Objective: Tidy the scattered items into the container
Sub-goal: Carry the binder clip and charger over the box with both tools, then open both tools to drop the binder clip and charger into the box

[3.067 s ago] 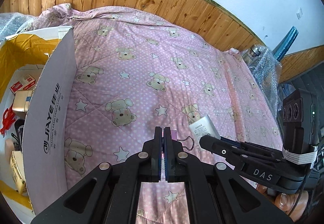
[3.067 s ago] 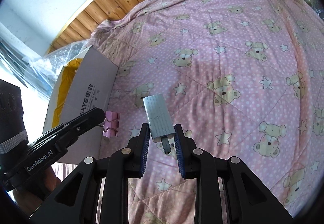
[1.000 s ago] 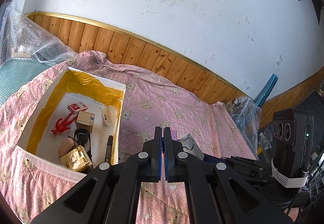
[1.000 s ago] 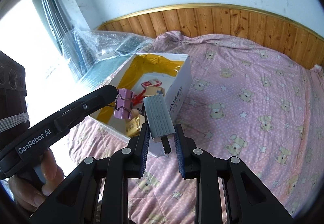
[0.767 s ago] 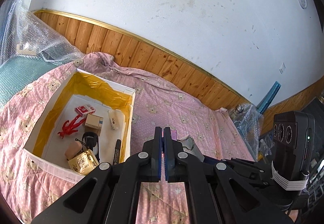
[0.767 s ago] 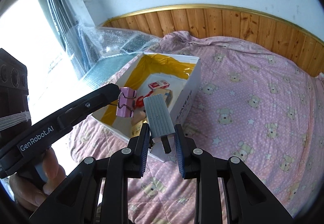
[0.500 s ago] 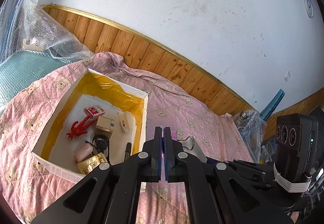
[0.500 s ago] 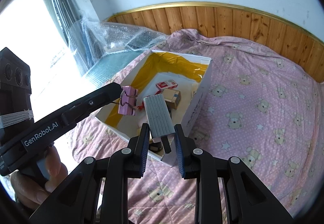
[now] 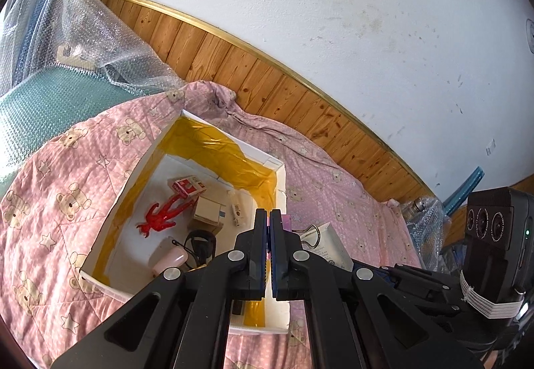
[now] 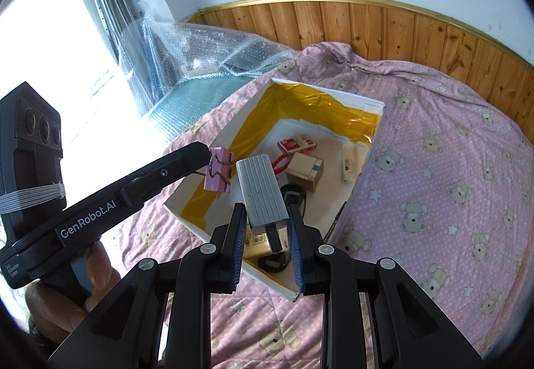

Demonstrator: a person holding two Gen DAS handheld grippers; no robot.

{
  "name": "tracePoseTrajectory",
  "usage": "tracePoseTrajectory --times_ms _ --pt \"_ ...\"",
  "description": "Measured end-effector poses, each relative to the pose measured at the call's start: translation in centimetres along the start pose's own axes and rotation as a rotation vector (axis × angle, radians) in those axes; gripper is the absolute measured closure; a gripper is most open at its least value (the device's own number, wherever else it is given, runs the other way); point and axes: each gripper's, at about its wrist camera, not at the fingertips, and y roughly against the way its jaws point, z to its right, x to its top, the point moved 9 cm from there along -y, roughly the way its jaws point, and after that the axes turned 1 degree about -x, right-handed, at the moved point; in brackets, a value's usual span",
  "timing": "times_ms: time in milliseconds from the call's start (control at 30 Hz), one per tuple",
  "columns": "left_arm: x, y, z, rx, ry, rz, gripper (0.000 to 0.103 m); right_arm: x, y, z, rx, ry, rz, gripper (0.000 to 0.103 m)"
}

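Right claw (image 10: 267,229) grips silver ribbed case (image 10: 262,192) lengthwise, pointing toward box (image 10: 363,175).

Glossy yellow tape lines the white cardboard box (image 10: 362,103); the ribbed silver case (image 10: 262,192) looks matt metal; the quilt (image 10: 450,168) is soft stitched cloth.

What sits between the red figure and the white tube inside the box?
In the left wrist view, a small cardboard carton lies between the red figure and the white tube on the box floor.
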Motion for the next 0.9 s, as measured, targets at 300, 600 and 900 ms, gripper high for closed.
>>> tracePoseTrajectory --times_ms 300,600,900 --pt "1.1 -1.5 -4.3 0.055 0.045 -0.018 0.102 1.5 -2.8 -0.2 0.016 -0.001 -0.024 0.077" --pt "1.9 -3.1 -7.2 0.112 0.049 -0.041 0.102 2.4 -5.6 0.5 0.028 -0.017 -0.048 0.077" --pt "0.9 -5.8 -8.8 0.144 0.059 -0.102 0.102 3.1 -7.8 2.0 0.026 -0.048 -0.068 0.077"
